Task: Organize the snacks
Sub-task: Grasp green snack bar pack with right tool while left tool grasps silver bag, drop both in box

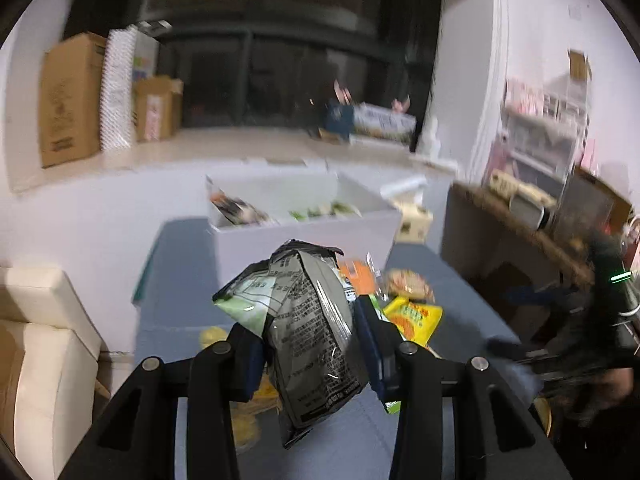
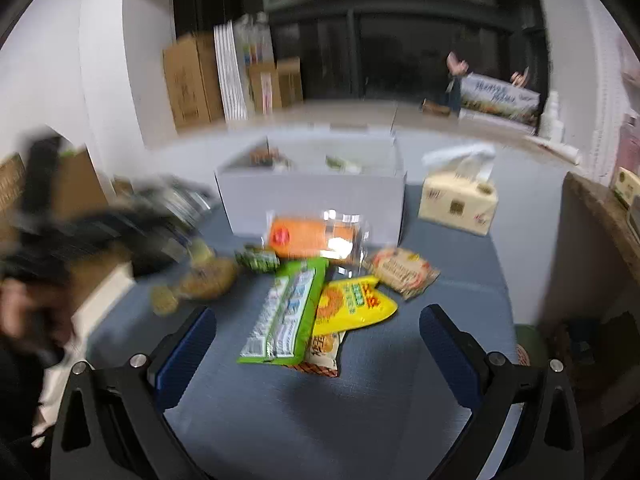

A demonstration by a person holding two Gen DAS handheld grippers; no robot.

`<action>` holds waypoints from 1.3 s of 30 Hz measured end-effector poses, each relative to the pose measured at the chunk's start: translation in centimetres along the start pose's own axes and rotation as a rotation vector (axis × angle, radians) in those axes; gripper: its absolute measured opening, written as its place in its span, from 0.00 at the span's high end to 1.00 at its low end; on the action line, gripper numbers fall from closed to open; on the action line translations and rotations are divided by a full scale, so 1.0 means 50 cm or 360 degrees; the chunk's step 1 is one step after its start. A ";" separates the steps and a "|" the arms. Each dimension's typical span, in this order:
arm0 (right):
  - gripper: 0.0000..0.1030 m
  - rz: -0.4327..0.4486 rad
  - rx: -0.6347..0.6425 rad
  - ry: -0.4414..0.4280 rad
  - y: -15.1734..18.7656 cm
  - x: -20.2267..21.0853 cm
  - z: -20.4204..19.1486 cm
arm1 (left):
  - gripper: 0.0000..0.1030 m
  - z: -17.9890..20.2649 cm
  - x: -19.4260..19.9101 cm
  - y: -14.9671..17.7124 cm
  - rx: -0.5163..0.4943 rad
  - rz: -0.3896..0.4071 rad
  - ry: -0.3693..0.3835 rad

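My left gripper [image 1: 308, 336] is shut on a grey and green snack bag [image 1: 308, 320] and holds it above the blue table [image 1: 180, 280], in front of the white box [image 1: 304, 236] that holds a few snacks. My right gripper [image 2: 318, 332] is open and empty, low over the table, with a pile of snacks between and beyond its fingers: a green pack [image 2: 284, 316], a yellow bag [image 2: 352, 300], an orange pack [image 2: 312, 236] and a round cracker pack [image 2: 404, 268]. The white box [image 2: 312, 200] stands behind the pile. The left gripper shows blurred at the left in the right wrist view [image 2: 80, 236].
A tissue pack [image 2: 456, 200] stands right of the white box. A cream sofa [image 1: 40, 344] is left of the table and a wooden desk [image 1: 520, 232] to its right. Cardboard boxes [image 1: 68, 100] stand at the far wall.
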State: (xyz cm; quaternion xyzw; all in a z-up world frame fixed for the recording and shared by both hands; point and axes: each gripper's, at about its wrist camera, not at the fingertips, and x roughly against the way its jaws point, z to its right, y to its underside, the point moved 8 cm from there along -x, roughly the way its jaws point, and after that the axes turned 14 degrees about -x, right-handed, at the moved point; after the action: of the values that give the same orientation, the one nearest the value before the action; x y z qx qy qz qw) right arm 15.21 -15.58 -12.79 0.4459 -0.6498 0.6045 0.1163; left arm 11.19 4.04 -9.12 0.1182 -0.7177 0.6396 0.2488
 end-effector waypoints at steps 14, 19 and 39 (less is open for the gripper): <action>0.01 -0.0445 0.0237 0.0268 0.061 -0.290 -0.077 | 0.56 -0.036 0.094 0.040 0.0048 0.0051 -0.0068; 0.34 -0.0411 0.0304 0.0264 0.059 -0.271 -0.080 | 0.56 -0.027 0.081 0.049 0.0056 0.0035 -0.0034; 0.35 0.0041 -0.0220 -0.0373 -0.148 -0.001 0.016 | 0.56 -0.055 -0.074 -0.127 0.0021 0.0143 0.0096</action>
State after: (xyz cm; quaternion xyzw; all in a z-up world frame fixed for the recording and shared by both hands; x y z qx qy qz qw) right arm 20.89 -15.31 -7.96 0.4961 -0.7047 0.5034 0.0622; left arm 18.00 5.18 -5.40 0.0681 -0.7102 0.6581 0.2405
